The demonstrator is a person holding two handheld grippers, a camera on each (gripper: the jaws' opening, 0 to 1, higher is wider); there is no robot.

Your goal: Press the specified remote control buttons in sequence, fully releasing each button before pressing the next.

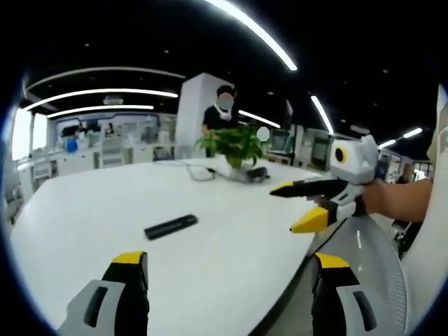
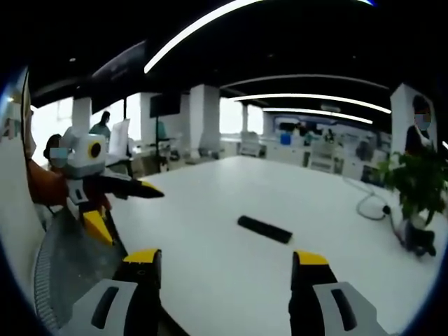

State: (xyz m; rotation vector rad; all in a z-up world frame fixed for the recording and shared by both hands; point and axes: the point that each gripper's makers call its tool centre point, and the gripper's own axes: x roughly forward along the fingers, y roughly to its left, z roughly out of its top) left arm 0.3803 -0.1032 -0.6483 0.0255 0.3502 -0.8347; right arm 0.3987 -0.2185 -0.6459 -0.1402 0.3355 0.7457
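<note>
1. The remote control (image 1: 171, 226) lies flat on the white table (image 1: 91, 210), dark and slim, well apart from both grippers; in the right gripper view the remote control (image 2: 264, 229) rests ahead of the jaws, slightly right of the middle between them, with bare tabletop in between.
2. The left gripper (image 1: 231, 269) stands with its yellow-tipped jaws wide apart and nothing between them; the remote lies ahead of it, nearer its left jaw.
3. The right gripper (image 2: 227, 266) is likewise spread wide and holds nothing; seen from the left gripper view, the right gripper (image 1: 297, 206) hangs at the table's right edge, held in a hand (image 1: 381, 197), jaws parted, pointing across the table.
4. A potted plant (image 1: 234, 145) and a cable (image 1: 199, 170) sit at the far side of the table, well beyond the remote; a person (image 1: 222, 110) stands behind the plant.
</note>
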